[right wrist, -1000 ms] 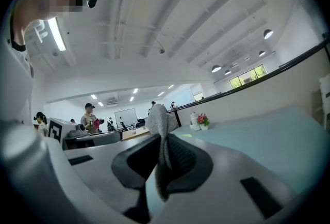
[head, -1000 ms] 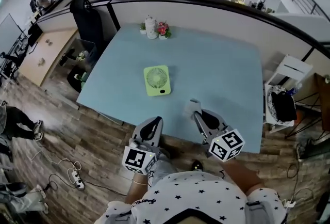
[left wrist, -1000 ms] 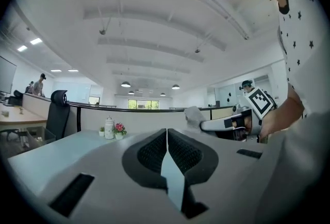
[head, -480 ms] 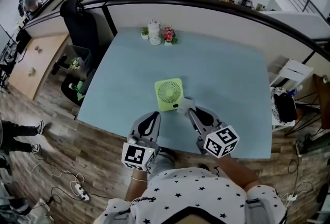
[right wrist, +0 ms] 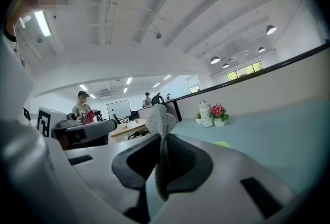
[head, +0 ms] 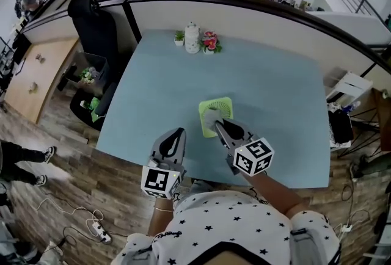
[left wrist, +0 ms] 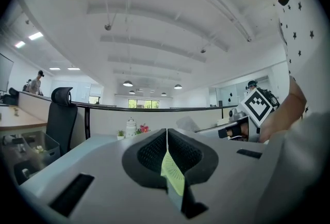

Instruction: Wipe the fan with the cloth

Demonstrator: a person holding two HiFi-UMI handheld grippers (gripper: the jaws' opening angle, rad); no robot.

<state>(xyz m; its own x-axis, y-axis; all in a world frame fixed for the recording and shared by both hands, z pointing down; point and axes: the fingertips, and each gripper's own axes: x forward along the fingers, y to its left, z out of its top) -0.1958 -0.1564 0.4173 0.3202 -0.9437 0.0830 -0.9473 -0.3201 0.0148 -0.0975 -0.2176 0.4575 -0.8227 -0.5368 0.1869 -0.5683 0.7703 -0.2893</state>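
Note:
A small lime-green square fan lies flat on the pale blue table, near its front middle. A grey cloth rests on the fan's near part, and my right gripper is shut on it. In the right gripper view the cloth sticks up from between the jaws, with a sliver of the fan beyond. My left gripper hovers over the table's front edge, left of the fan, jaws together and holding nothing. A strip of the green fan shows through the left gripper's slit.
A white jar and small flower pots stand at the table's far edge against a low partition. A black office chair is off the table's left side. White furniture stands off its right side.
My right gripper has carried the cloth forward from the table's front edge onto the fan. The left gripper has stayed near the front edge.

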